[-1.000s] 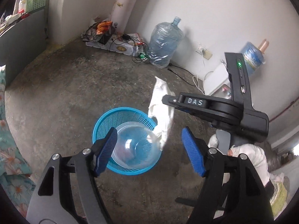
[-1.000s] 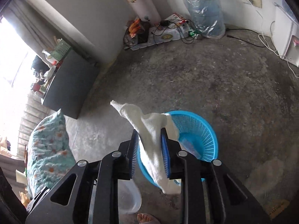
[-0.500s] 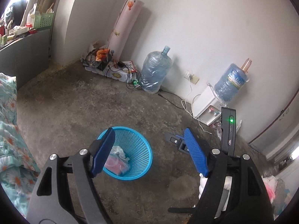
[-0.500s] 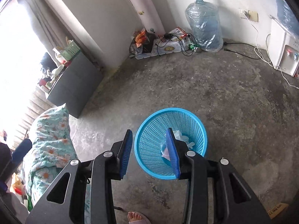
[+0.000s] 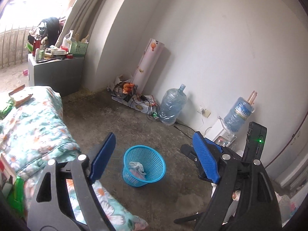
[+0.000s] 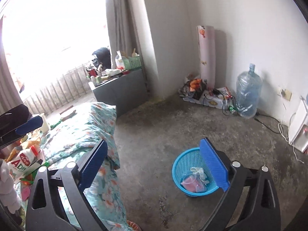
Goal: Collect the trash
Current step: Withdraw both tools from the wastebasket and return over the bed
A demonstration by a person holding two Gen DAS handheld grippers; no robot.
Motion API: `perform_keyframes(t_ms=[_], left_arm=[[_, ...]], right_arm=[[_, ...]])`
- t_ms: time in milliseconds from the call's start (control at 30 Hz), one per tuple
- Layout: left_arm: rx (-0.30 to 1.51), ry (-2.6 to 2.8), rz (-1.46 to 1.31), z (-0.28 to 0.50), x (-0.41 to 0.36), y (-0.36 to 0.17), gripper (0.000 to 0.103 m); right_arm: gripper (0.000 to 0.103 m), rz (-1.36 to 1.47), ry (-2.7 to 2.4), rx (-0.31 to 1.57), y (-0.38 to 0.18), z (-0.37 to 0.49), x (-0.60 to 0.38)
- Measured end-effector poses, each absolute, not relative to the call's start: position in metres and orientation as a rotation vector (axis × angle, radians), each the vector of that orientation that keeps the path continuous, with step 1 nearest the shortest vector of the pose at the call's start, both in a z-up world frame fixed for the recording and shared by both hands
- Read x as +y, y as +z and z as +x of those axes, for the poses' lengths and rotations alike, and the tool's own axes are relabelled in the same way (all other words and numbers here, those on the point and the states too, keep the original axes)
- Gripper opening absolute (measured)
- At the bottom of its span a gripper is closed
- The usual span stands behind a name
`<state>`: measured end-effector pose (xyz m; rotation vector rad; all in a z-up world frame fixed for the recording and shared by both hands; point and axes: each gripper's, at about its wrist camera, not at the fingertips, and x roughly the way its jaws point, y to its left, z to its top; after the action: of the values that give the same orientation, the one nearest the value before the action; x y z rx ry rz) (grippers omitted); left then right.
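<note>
Now the round blue mesh basket [image 6: 194, 171] holds crumpled white tissue [image 6: 199, 172]; both grippers' jaws have just spread wide, empty.

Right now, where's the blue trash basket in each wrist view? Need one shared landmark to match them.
Left wrist: blue trash basket stands on the floor just below centre, seen between the open left fingers, white rag inside.
Right wrist: basket is lower right, its right side hidden behind the right finger.
Shared landmark: the clear water jug against the white wall, beyond the basket in both.
</note>
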<state>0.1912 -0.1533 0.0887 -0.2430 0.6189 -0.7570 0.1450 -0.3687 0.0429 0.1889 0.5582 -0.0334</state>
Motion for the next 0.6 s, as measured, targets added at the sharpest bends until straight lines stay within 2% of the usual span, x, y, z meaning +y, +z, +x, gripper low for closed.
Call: perform_keyframes(t_ms=[100, 300, 600], left_arm=[[0.599, -0.728, -0.255, 0.175, -0.113, 0.103, 0.083], [0.535, -0.627, -0.291, 0.147, -0.014, 0.123, 0.084], [0.461, -0.31, -0.342, 0.114, 0.148, 0.11, 0.084]], right_arm=[[0.097, 0.194, 0.05, 0.55, 0.059, 0.139, -0.34], [0.096, 0.213, 0.221, 0.622, 0.077, 0.147, -0.283], [0.096, 0.266, 0.494, 0.726, 0.084, 0.171, -0.187]])
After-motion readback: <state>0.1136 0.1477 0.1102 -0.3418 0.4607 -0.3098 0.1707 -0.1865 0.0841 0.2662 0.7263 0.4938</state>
